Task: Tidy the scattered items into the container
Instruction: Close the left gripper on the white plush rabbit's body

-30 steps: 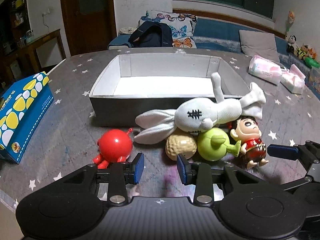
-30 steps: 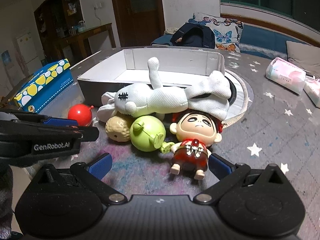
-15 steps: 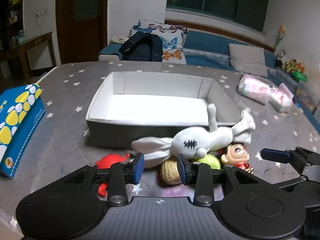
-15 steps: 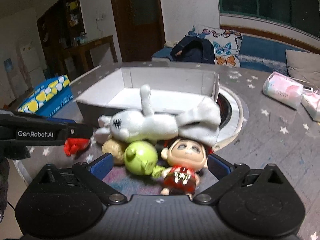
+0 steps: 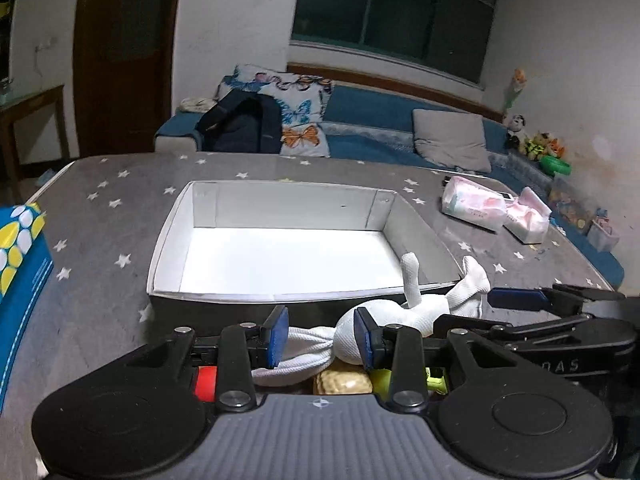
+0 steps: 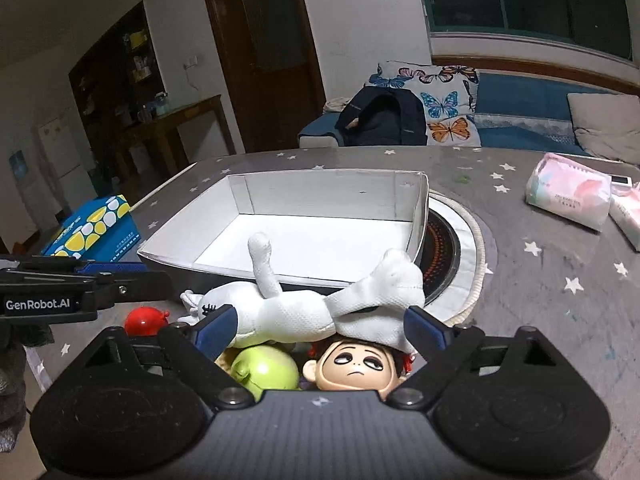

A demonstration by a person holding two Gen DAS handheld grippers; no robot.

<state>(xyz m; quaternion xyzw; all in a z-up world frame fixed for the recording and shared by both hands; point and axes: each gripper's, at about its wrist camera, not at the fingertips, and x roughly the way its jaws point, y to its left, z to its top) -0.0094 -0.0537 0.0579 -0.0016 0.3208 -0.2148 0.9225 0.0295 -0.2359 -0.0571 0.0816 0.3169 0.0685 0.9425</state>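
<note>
- White plush rabbit (image 6: 304, 312) just in front of cardboard box (image 6: 416, 216): soft, light; best taken mid-body.
- Right gripper (image 6: 320, 326): jaws closing around rabbit, no contact visible.
- Left gripper (image 5: 321, 334): jaws apart, nothing clamped.

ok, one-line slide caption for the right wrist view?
Right gripper, fingers closing, straddles white plush rabbit lying before the empty white box.

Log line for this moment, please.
phase: approach | box: empty | rabbit, other toys: on table by box | left gripper: open | right gripper: closing, rabbit between, not gripped
</note>
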